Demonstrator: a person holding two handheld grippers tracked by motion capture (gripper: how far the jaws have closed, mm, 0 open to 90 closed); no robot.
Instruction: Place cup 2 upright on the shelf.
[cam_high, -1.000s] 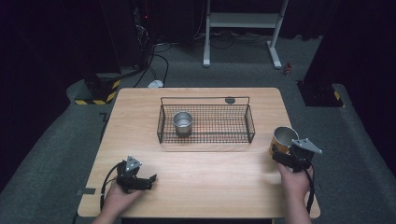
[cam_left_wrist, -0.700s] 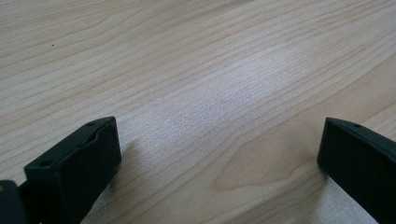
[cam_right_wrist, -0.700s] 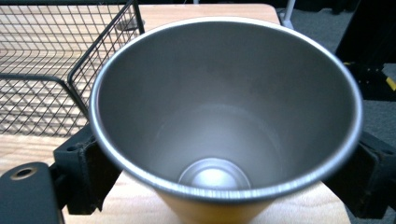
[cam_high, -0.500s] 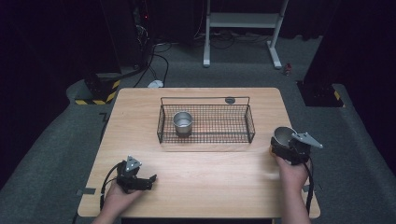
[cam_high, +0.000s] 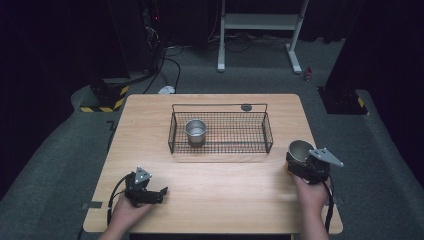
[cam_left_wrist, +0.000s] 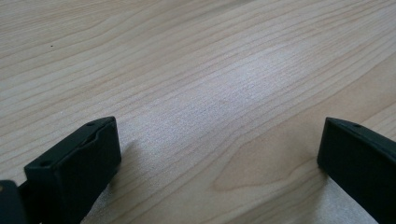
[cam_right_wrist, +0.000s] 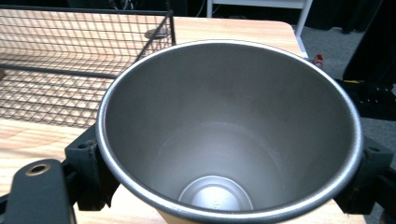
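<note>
Right tool (cam_high: 298, 161) round cup (cam_right_wrist: 229, 135) (upright)

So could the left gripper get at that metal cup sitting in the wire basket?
Probably yes. The left gripper is open and holds nothing, the basket is open-topped, and the cup stands upright at its left end with bare table between.

Lab: dark curtained room, grey carpet, cables (cam_high: 167, 60), hazard-striped block (cam_high: 102, 96).
</note>
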